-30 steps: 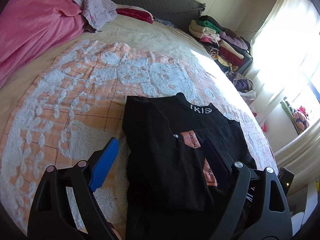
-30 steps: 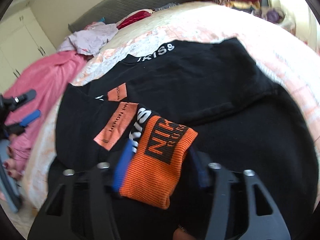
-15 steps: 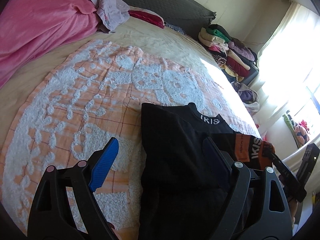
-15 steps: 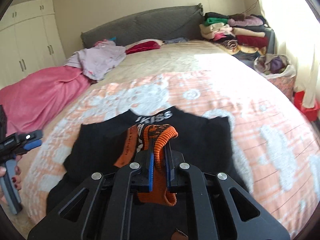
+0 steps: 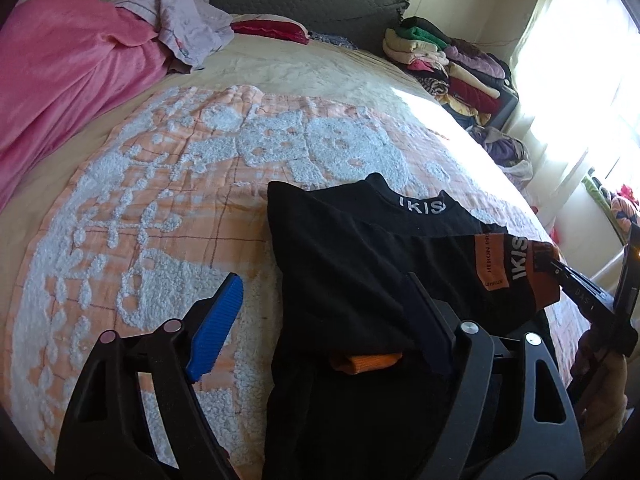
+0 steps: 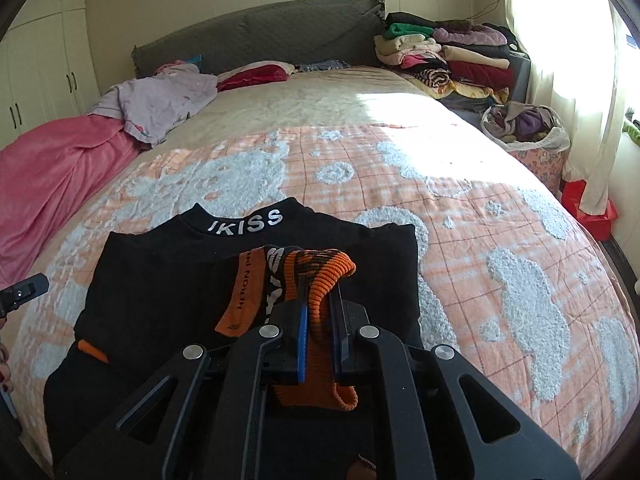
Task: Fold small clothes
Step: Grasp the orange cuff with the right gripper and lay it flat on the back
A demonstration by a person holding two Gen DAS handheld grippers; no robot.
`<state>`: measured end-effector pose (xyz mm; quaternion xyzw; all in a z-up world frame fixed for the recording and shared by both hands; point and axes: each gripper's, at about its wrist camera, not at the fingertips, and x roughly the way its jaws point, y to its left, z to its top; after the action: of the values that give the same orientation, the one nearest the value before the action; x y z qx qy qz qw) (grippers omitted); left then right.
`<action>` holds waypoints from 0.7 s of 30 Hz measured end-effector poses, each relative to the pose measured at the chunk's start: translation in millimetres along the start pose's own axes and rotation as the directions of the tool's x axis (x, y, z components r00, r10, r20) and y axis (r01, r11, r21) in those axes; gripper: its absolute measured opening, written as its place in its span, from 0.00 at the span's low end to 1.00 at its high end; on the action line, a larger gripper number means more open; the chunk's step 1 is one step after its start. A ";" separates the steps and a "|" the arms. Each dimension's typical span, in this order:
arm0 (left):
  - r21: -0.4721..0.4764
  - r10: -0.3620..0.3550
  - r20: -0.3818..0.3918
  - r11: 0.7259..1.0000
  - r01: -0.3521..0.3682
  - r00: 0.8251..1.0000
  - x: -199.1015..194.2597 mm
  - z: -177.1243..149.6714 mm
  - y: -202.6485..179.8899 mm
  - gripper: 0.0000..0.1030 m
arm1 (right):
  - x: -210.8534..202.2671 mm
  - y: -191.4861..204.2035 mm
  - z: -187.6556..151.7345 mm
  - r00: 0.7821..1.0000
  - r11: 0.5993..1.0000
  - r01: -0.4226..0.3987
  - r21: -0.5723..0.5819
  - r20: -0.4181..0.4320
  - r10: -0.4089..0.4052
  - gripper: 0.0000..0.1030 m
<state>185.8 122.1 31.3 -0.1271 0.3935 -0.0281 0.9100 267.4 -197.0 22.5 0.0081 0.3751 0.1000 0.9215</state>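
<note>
A black sweater (image 5: 352, 264) with a white "IKISS" collar and orange patches lies on the bed; it also shows in the right wrist view (image 6: 168, 280). My right gripper (image 6: 320, 300) is shut on its orange ribbed sleeve cuff (image 6: 320, 268) and holds it lifted over the sweater body. In the left wrist view that cuff (image 5: 536, 268) hangs at the right, pinched by the right gripper (image 5: 554, 264). My left gripper (image 5: 324, 304) is open, its blue finger (image 5: 218, 316) over the bedspread and the other over the sweater's left side. A second orange cuff (image 5: 368, 362) peeks out below.
The bed has an orange-and-white tufted bedspread (image 6: 460, 208). A pink blanket (image 5: 60, 72) and a lilac garment (image 5: 188, 24) lie at the far left. A stack of folded clothes (image 6: 444, 56) and a basket of clothes (image 6: 524, 128) stand at the right, by the window.
My right gripper closed on the orange cuff and lifted it up off the sweater. The left gripper stayed open and drew back slightly to the sweater's left edge.
</note>
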 end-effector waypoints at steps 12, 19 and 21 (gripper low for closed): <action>0.106 -0.004 -0.056 0.994 0.010 0.998 37.7 -1.0 -36.5 0.54 | -9.2 -15.5 -8.4 0.996 0.995 0.094 -0.021 -0.001 -0.094 0.27; 0.164 -0.004 -0.104 0.986 0.021 0.995 61.5 -6.9 -56.3 0.48 | 1.1 24.8 -15.8 0.998 0.992 -0.028 -0.126 -0.062 0.020 0.35; 0.187 0.033 -0.143 0.982 -0.005 0.989 70.5 -12.0 -57.7 0.48 | 6.6 37.5 -17.6 0.994 0.987 -0.077 -0.138 -0.084 0.065 0.35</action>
<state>228.5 53.2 -11.9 -0.0351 0.4558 -0.0652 0.8870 253.1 -160.0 8.7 -0.0478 0.4029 0.1593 0.9000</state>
